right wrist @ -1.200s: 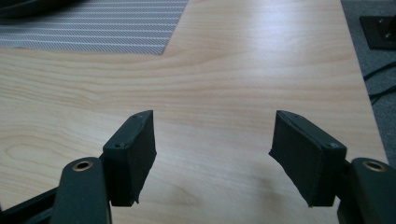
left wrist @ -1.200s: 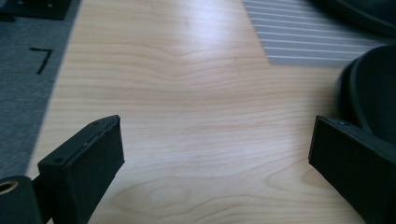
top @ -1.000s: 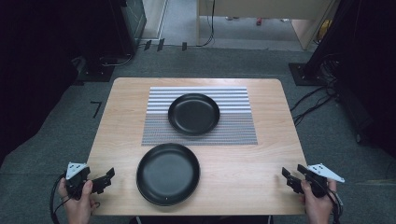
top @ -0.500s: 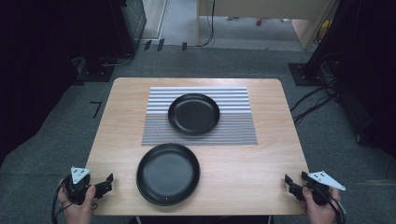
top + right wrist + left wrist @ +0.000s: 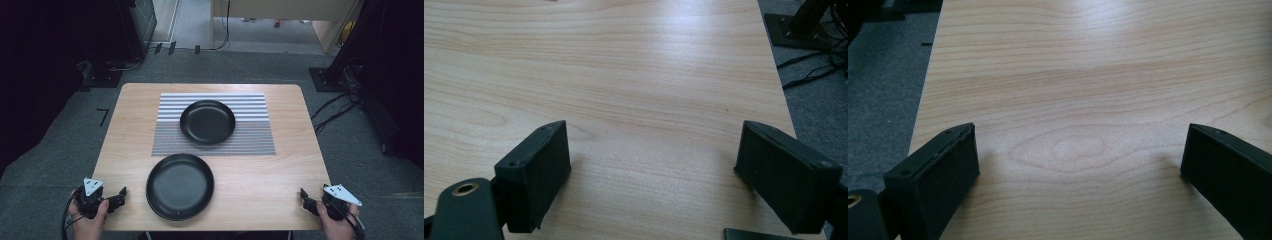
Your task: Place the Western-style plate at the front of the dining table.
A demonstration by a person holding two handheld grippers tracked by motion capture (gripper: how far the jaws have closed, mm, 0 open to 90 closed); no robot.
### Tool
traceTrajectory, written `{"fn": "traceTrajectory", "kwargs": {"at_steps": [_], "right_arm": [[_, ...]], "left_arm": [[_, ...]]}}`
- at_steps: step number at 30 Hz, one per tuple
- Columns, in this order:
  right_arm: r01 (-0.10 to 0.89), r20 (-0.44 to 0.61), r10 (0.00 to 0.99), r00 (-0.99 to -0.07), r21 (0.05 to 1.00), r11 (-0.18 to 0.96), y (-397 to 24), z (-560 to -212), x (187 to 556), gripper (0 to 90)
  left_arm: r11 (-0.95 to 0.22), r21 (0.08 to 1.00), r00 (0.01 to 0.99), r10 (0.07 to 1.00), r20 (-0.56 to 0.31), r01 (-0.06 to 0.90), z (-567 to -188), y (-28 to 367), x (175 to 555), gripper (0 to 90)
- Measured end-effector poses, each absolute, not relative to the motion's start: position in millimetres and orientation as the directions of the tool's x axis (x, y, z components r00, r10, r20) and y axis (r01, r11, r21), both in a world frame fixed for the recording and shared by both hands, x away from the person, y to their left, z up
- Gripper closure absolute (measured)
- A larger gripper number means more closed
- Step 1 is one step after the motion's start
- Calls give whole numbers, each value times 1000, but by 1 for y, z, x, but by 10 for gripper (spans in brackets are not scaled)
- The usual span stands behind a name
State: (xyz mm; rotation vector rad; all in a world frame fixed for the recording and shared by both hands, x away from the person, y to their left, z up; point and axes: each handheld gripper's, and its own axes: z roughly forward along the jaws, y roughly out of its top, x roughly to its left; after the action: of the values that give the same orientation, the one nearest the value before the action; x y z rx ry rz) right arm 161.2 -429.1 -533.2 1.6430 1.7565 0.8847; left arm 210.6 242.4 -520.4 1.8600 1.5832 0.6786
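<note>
Both hands (image 5: 90, 222) cropped at bottom edge

The table (image 5: 280, 165) is pale wood with visible grain and a smooth, faintly shiny finish. On it lies a striped woven-looking mat (image 5: 255, 135), matt. Both plates, one on the mat (image 5: 207, 121) and one nearer the table's front edge (image 5: 180, 186), look black with a soft sheen. The floor around the table (image 5: 60, 165) looks like rough grey carpet.

You get even overhead light on the wooden table (image 5: 280, 170), while the floor and room edges fall off into deep dark. Both black plates (image 5: 180, 186) carry only a faint sheen. In your gripper views, soft glare washes the far tabletop (image 5: 1108, 20), the grain stays sharp, and the jaws cast short, soft shadows.
</note>
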Motion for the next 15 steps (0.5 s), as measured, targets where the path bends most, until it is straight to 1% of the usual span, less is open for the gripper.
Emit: {"fn": "traceTrajectory", "kwargs": {"at_steps": [7,15], "right_arm": [[637,30,995,-91,770,35,-429,-532,165,82],[640,30,995,-93,768,36,-429,-532,166,74]], "left_arm": [[-109,728,158,987,2,676,-521,241,211,16],[-108,729,156,988,2,676,-521,241,211,16]]}}
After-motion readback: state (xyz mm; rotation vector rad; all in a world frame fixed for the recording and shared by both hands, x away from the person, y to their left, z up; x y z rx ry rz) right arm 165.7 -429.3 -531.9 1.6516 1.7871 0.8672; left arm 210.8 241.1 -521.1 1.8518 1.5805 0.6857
